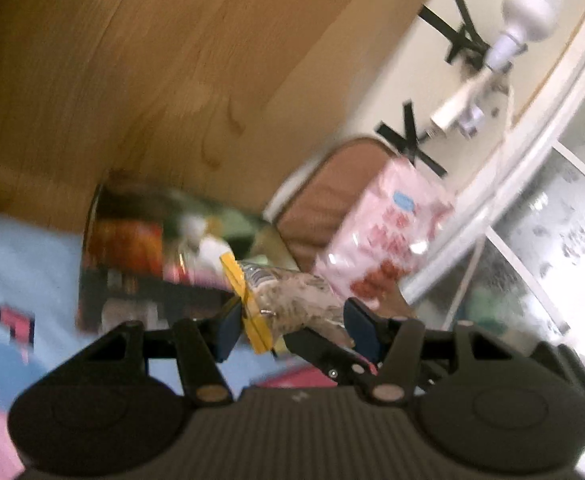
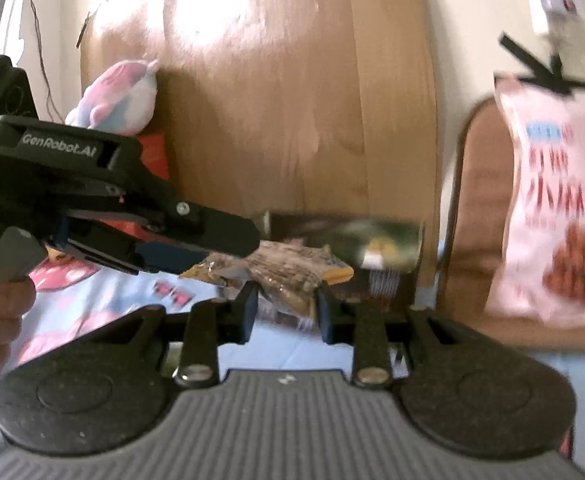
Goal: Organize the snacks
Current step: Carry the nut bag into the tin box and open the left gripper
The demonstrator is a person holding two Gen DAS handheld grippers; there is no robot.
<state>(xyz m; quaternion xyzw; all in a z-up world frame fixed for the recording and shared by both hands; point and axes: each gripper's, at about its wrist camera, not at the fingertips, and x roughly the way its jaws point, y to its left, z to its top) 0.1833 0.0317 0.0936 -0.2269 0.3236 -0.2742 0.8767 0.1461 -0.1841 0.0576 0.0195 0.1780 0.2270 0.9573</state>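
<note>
A small snack packet (image 2: 288, 276) with yellow ends is held between 2 claws above the blue printed cloth (image 2: 124, 300): its right end is pinched by the right gripper (image 2: 286, 312), its left end by the left gripper (image 1: 292, 324) (blurred). Beyond it a dark snack box (image 1: 132, 264) is seen near the wooden panel (image 2: 292, 100), with a pink bag (image 2: 560, 208) at far right.
</note>
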